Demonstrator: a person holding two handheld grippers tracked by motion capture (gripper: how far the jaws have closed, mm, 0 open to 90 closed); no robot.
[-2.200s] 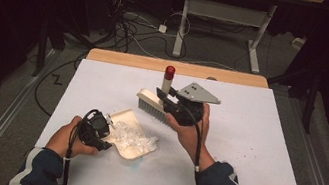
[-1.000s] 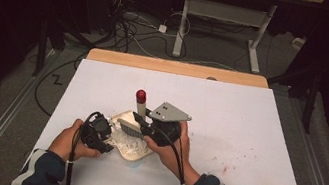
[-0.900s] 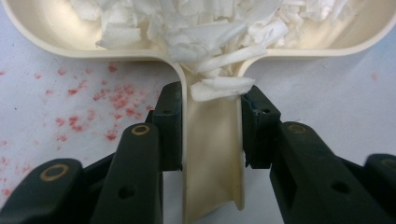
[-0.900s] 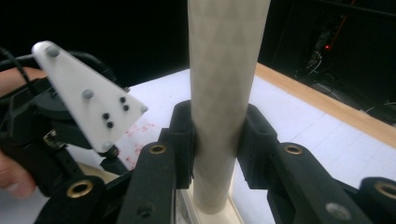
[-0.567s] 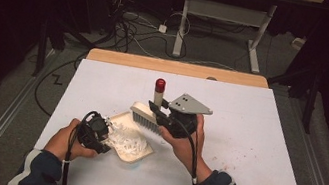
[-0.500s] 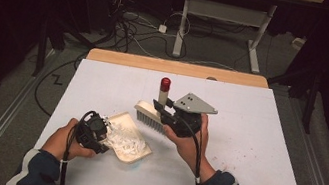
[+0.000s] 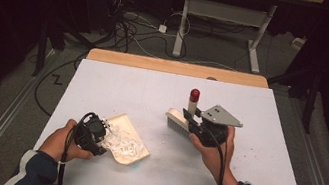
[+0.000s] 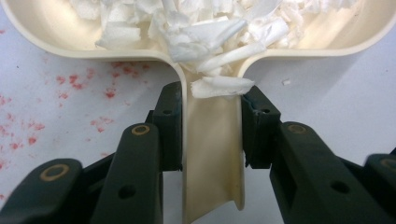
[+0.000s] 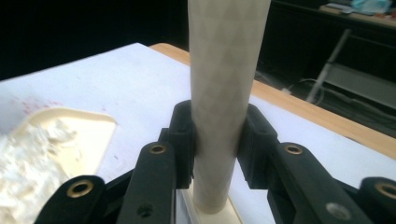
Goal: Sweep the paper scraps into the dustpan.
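1. Left gripper (image 7: 90,133) clamped tight on the handle of the cream dustpan (image 7: 126,139), jaws pressing both sides of the stem, as the left gripper view shows up close.
2. Dustpan (image 8: 56,32) flat on the white table (image 7: 118,85), loaded with a heap of white paper shreds (image 8: 210,28). One curl sitting right at the neck of the handle.
3. Right gripper (image 7: 200,126) closed around the pale handle of the brush (image 7: 179,120), red cap on top, bristle head pointing down toward the table. Held up and well apart from the pan, off to its right.
4. Progress guess: sweeping looks mostly done, bulk of the shreds already in the pan.
5. Left to do, probably: some tiny white bits and faint red specks (image 7: 262,159) scattered on the table, plus emptying the pan somewhere. No bin visible, so can't say where.
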